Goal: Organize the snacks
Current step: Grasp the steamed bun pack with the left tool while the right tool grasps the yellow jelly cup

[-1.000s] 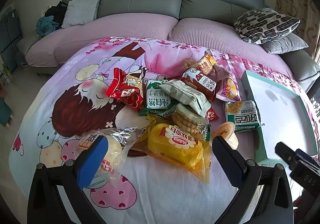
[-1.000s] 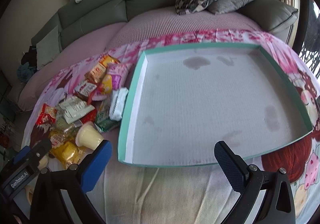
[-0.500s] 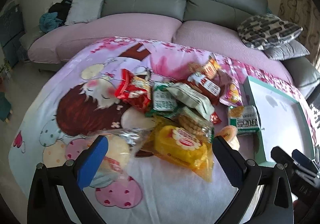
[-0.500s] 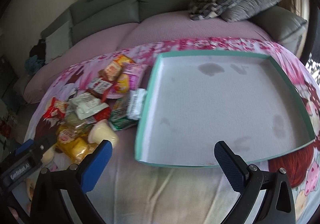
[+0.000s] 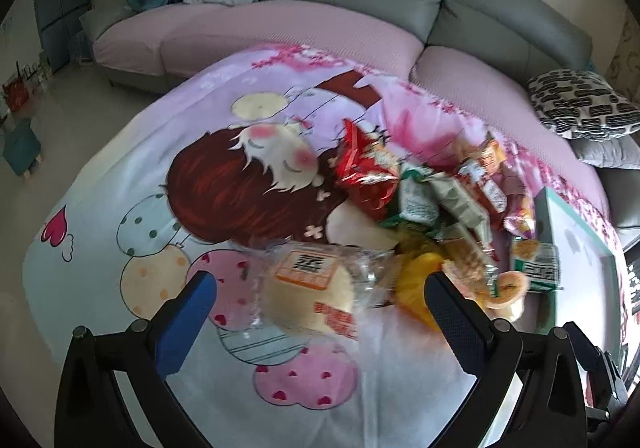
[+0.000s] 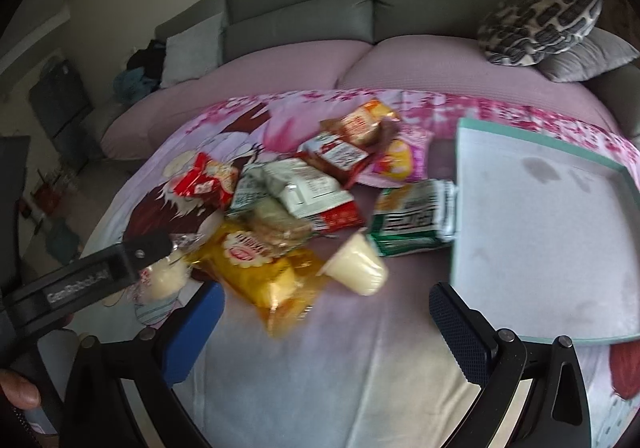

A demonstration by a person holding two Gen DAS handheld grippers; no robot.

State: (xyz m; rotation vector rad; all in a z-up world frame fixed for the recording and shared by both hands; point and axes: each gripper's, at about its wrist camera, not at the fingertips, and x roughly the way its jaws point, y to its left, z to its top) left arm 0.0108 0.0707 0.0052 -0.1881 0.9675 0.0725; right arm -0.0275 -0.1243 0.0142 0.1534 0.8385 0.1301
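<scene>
Risking most: the teal tray (image 6: 540, 244), largest item, one counted, lying bare at the right on the cartoon bedsheet (image 5: 120, 187) — soft bedding underneath, so likely to tilt or slide if a packet is pushed against its rim rather than lowered in. Already touched at its near-left edge by the green-and-white packet (image 6: 416, 219).

Next in size: snack pile, loosely heaped left of the tray, overlapping. Counted by kind, roughly, blur limiting certainty:
- clear-wrapped bun (image 5: 308, 288) — one, lying between the left gripper (image 5: 320, 312) fingers' line of sight, not touched
- yellow cake packet (image 6: 256, 268) — one, slippery film, prone to dragging neighbours
- red crisp bag (image 5: 366, 175) — one
- green/white packets — about three or four
- orange and red-brown wrappers at the far end — about three
- pudding cup (image 6: 356, 268) — one, on its side, apt to roll off if nudged

Left gripper fingers spread wide, empty. Right gripper (image 6: 324, 328) likewise wide apart, empty, hovering near the cup and yellow packet.

Worth noting: grippers close together — collision possible if both reach into the pile.
</scene>
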